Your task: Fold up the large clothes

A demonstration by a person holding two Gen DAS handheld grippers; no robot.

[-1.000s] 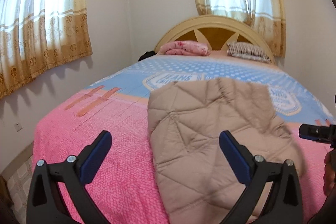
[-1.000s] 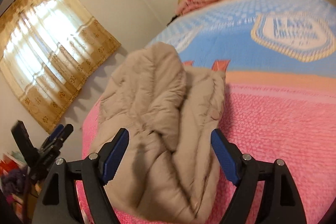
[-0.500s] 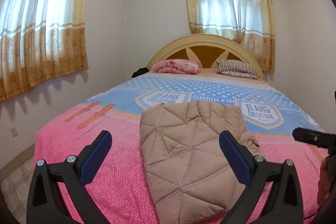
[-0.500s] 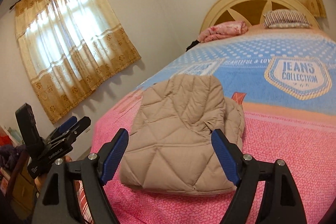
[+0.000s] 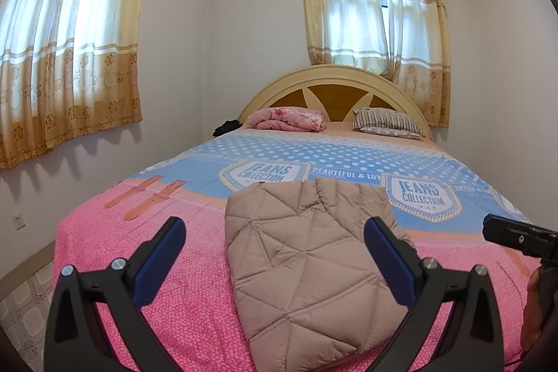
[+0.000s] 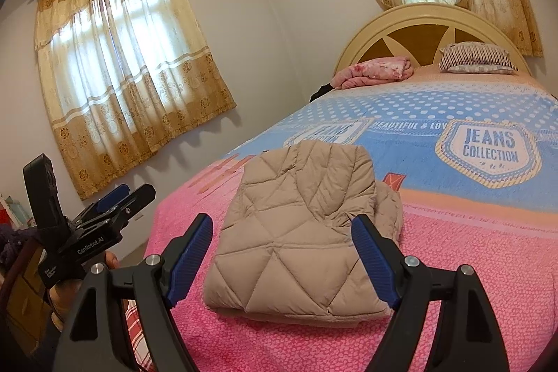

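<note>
On the pink-and-blue bedspread (image 5: 181, 312) (curtained room) lies a folded jacket (image 5: 307, 260).

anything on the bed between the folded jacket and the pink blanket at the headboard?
Nothing: only bare bedspread between the jacket and the pink blanket, clearest in the left wrist view.

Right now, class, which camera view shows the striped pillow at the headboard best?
The right wrist view: the striped pillow sits larger and its stripes read clearly. The left wrist view shows the same pillow smaller and flatter, farther up the bed.
</note>
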